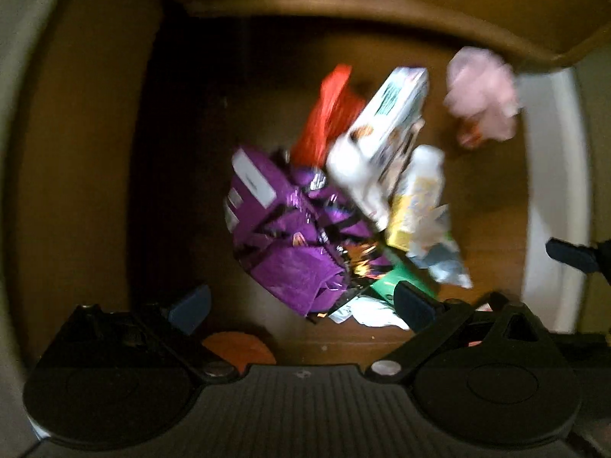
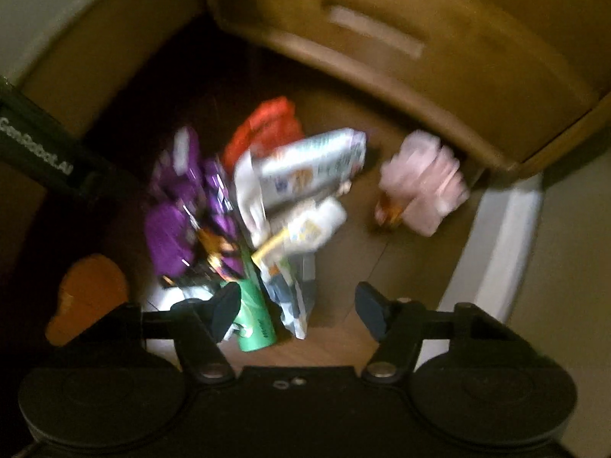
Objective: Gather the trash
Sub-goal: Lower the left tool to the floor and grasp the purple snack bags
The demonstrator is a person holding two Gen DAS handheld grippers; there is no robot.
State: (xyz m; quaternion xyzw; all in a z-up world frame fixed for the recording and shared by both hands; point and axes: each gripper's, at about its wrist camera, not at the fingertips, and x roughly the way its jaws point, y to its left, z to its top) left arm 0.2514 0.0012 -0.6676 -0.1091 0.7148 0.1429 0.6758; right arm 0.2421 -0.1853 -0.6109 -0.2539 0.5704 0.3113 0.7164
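Observation:
A heap of trash lies on the bottom of a brown cardboard box point(image 1: 95, 152): a crumpled purple wrapper point(image 1: 290, 236) point(image 2: 172, 221), a red wrapper point(image 1: 328, 114) point(image 2: 267, 126), a white printed carton point(image 1: 385, 122) point(image 2: 313, 168), a white bottle point(image 1: 420, 179) point(image 2: 317, 225) and a green tube point(image 1: 393, 282) point(image 2: 256, 316). My left gripper point(image 1: 301, 305) points down over the purple wrapper, open and holding nothing. My right gripper point(image 2: 298, 311) hangs open over the green tube and a pale wrapper point(image 2: 294, 305); its left pad sits next to the tube. Both views are blurred.
A pink crumpled piece point(image 1: 481, 91) point(image 2: 424, 183) lies apart at the right, by the box's folded flap point(image 2: 420, 38). An orange piece point(image 1: 240, 347) point(image 2: 88, 297) lies at the near left. A white surface point(image 2: 504, 229) borders the box on the right. The left gripper's body point(image 2: 38, 152) crosses the right wrist view.

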